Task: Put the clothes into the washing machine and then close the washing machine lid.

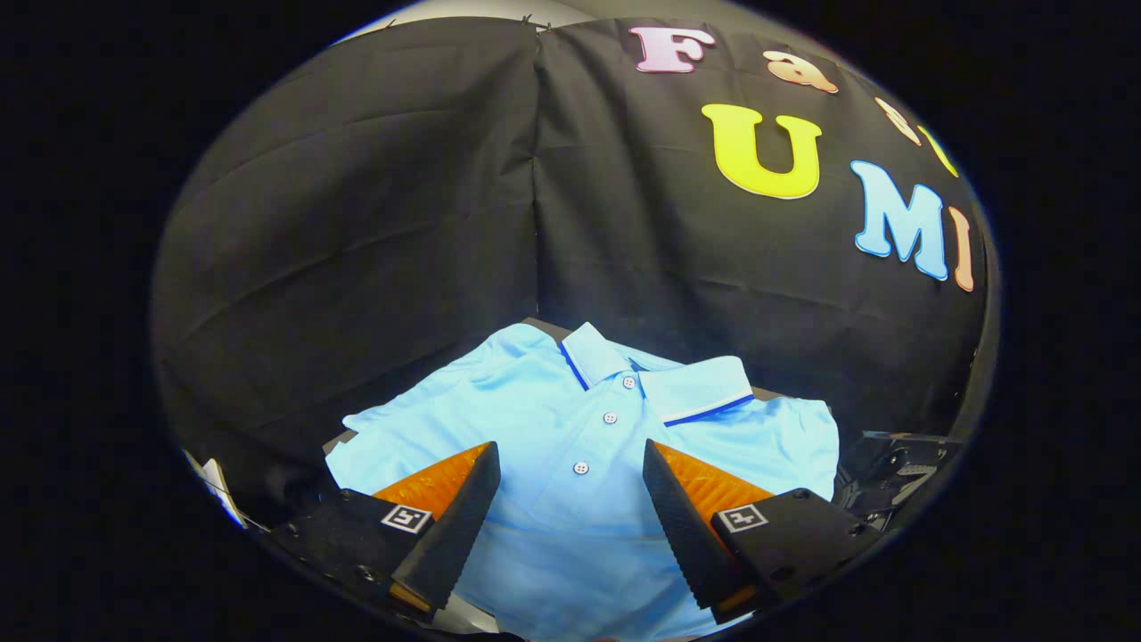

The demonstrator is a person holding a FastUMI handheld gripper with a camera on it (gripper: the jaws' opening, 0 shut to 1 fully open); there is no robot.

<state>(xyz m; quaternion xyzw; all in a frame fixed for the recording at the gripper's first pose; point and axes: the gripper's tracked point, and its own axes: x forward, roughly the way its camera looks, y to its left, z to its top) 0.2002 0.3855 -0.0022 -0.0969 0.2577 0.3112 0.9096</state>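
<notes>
1. Lying flat with its front up is a light blue polo shirt [579, 446], collar toward the black cloth wall [374, 223] and its buttoned placket running back toward the gripper.
2. The gripper [570, 464] hangs over the shirt with its fingers spread wide apart, grasping nothing; the placket and one button show in the gap between them.
3. A dark-edged collar [695, 388] sits beyond the fingertips.
4. Some dark hardware [900, 468] stands just beside the shirt's sleeve.
</notes>
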